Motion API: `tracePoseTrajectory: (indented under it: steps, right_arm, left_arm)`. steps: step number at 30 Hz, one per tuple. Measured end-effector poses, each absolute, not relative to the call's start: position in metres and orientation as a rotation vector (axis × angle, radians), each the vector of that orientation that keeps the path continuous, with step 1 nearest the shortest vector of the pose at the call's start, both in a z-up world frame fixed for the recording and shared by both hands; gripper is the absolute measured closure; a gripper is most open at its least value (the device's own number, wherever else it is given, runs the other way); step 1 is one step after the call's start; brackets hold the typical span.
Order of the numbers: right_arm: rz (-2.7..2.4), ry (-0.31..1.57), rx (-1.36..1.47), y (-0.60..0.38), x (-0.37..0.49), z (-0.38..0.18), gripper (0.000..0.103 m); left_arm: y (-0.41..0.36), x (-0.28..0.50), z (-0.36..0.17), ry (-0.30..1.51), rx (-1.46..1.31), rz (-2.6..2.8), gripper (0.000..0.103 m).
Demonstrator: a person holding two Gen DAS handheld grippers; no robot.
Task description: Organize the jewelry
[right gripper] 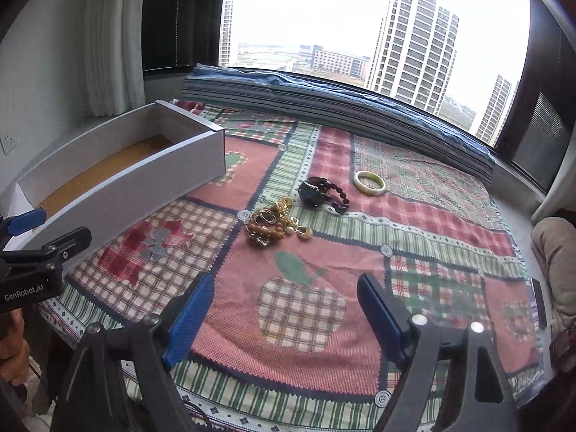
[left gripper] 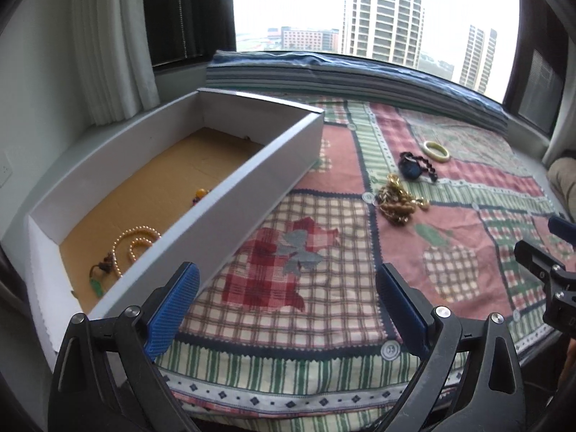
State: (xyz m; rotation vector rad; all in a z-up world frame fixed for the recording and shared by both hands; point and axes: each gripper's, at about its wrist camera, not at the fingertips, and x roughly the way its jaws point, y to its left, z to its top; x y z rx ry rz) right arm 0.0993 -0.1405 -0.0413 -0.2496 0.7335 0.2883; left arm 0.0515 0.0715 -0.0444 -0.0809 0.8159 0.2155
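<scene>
A long white box (left gripper: pixel 230 198) (right gripper: pixel 118 187) with a brown floor lies at the left on the patchwork cloth. Inside it are a pearl necklace (left gripper: pixel 135 241), a small green and brown piece (left gripper: pixel 99 273) and an orange bead piece (left gripper: pixel 201 193). On the cloth lie a tangle of gold chains (left gripper: pixel 397 203) (right gripper: pixel 275 221), a dark beaded bracelet with a blue stone (left gripper: pixel 415 167) (right gripper: pixel 322 192) and a pale bangle (left gripper: pixel 436 150) (right gripper: pixel 370 182). My left gripper (left gripper: pixel 284 298) is open by the box's near wall. My right gripper (right gripper: pixel 286 309) is open and empty, short of the chains.
The patchwork cloth (left gripper: pixel 324 288) (right gripper: pixel 396 223) covers a window ledge. A folded striped blanket (left gripper: pixel 360 79) (right gripper: pixel 324 108) runs along the window at the back. A white curtain (left gripper: pixel 111 46) hangs at the left. A beige cushion (right gripper: pixel 556 252) sits at the far right.
</scene>
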Motion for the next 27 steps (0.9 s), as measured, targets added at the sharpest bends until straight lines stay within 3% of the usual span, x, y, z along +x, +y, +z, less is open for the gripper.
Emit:
tracePoseTrajectory:
  steps: [16,27]
  right_arm:
    - [0.182,0.736,-0.246,-0.170,0.038,-0.052,0.020]
    - [0.128,0.699,-0.178,-0.207,0.036,-0.056,0.020]
  left_arm:
    - [0.061,-0.001,-0.037,0.745,-0.053,0.217,0.002]
    - [0.035,0.002,-0.037,0.824,-0.058,0.214,0.002]
